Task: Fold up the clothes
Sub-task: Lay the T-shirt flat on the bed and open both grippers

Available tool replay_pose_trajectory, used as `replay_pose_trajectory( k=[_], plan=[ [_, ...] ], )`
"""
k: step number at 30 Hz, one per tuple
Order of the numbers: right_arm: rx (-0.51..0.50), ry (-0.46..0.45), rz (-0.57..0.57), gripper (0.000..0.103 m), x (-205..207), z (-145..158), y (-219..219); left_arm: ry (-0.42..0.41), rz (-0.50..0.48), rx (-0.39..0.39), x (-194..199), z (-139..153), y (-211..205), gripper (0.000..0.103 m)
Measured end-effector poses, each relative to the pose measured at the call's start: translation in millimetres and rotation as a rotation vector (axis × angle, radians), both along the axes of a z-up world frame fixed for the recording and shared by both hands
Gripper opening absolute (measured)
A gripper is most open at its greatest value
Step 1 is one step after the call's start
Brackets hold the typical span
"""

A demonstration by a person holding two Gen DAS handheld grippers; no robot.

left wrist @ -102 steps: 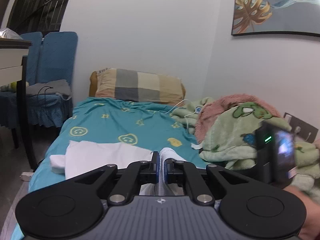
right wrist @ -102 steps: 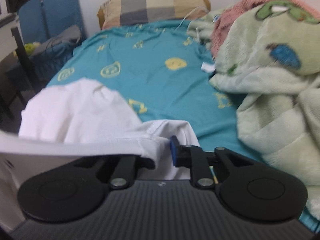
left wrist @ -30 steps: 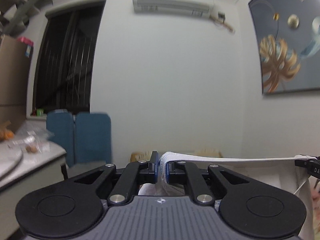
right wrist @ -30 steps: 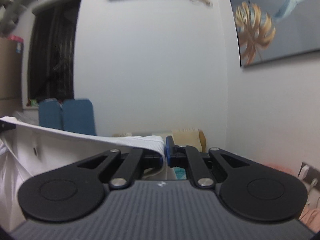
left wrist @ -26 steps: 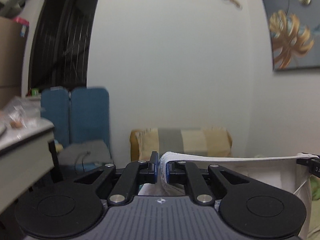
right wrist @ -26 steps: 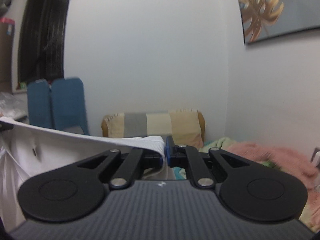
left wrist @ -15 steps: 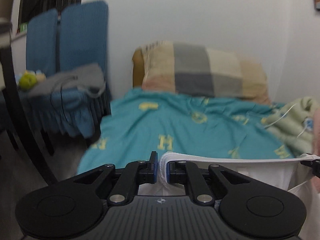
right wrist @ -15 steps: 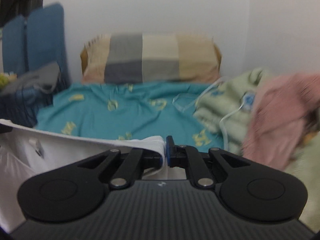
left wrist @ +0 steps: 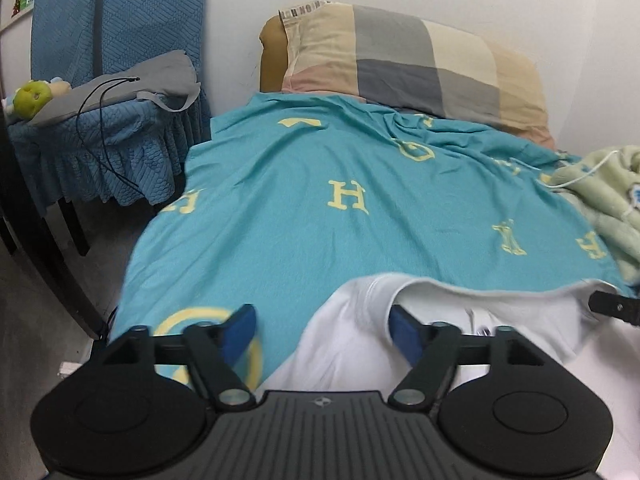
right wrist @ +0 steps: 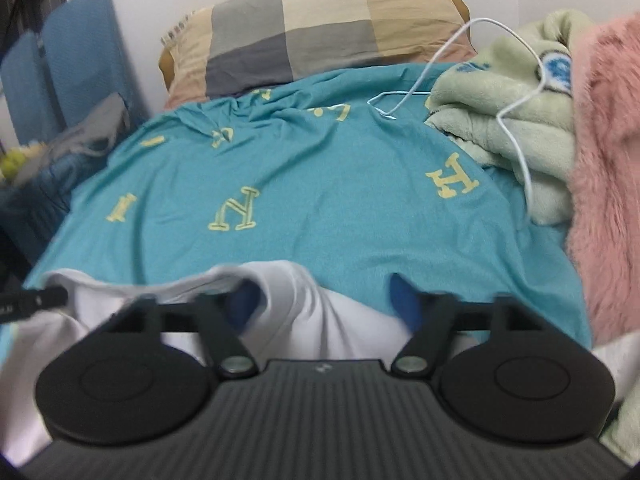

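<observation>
Yellow letters such as H are showing on the teal bedsheet while both the left hand-held gripper and right hand-held gripper are hanging spread wide, gripping nothing, over the white garment lying at 6 o'clock on the bed.

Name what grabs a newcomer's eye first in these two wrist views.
The teal bedsheet with yellow letters fills both views, with a checked pillow at its far end against the wall. Nearest the cameras, a white garment lies on the sheet's near edge, with the left gripper and right gripper both open over it. On the right, a pale green blanket and a pink fluffy one are heaped, a white cable trailing across.
</observation>
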State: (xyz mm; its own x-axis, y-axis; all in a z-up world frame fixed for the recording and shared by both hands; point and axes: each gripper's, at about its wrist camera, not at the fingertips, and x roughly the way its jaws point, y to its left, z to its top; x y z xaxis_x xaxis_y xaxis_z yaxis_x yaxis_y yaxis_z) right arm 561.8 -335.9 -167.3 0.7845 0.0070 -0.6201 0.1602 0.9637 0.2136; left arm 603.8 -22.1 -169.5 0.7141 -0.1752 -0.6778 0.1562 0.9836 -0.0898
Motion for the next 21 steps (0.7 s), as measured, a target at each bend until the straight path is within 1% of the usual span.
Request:
replay_pose_trajectory(
  k=[2, 6, 11, 13, 15, 16, 18, 20, 21],
  plan=[
    [0.004, -0.001, -0.01, 0.076, -18.8, 8.2, -1.2, 0.002, 0.0, -0.014, -38.9, 12.7, 11.8, 0.082],
    [0.003, 0.004, -0.031, 0.076, -71.8, 28.1, 0.6, 0.006, 0.0, -0.041, -116.7, 38.2, 35.3, 0.082],
    [0.087, 0.029, -0.075, 0.076, -172.6, 55.2, 4.9, 0.012, -0.001, -0.075, -214.0, 70.1, 64.7, 0.082],
    [0.092, 0.031, -0.081, 0.076, -216.3, 69.6, 12.0, 0.014, -0.001, -0.089, -252.9, 82.9, 76.5, 0.079],
    [0.094, 0.007, -0.078, 0.076, -259.8, 84.8, 18.4, 0.048, 0.015, -0.123, -289.9, 81.6, 81.1, 0.076],
    [0.1, -0.006, -0.079, 0.076, -281.2, 92.0, 21.0, 0.068, 0.036, -0.149, -303.3, 79.7, 84.4, 0.075],
    [0.117, -0.015, -0.067, 0.076, -319.1, 104.4, 24.8, 0.124, 0.103, -0.225, -326.1, 71.6, 95.6, 0.075],
    [0.125, -0.022, -0.049, 0.076, -351.7, 114.6, 28.5, 0.176, 0.185, -0.323, -338.7, 63.1, 110.3, 0.074],
    [0.13, -0.024, -0.043, 0.076, -365.4, 118.5, 29.7, 0.216, 0.228, -0.389, -341.8, 57.0, 119.0, 0.074]
  ],
)
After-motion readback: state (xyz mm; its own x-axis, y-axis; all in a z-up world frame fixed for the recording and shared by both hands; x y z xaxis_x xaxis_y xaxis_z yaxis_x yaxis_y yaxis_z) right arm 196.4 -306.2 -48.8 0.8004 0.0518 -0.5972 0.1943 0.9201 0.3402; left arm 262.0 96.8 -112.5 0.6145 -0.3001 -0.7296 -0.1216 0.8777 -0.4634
